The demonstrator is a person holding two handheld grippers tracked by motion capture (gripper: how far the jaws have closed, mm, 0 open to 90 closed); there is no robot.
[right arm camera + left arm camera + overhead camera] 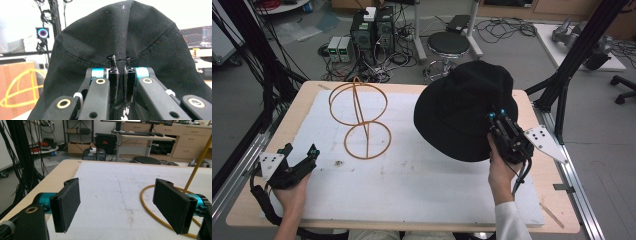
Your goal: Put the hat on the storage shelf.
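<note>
A black bucket hat [464, 107] hangs in the air over the right part of the table, held by its brim. My right gripper [496, 117] is shut on that brim; in the right gripper view the hat [120, 32] rises above the closed jaws of the right gripper [120, 65]. An orange wire stand [360, 120] of hoops on an upright rod stands left of centre. My left gripper [301, 152] rests low at the near left, open, nothing between its pads [67, 203]. The wire stand's base ring [150, 207] lies just beyond its right jaw.
A white foam sheet [412, 175] covers most of the wooden table [302, 100]. Black frame poles stand at the left and right sides. Behind the table are a round stool [448, 45], computer cases [372, 30] and loose cables on the floor.
</note>
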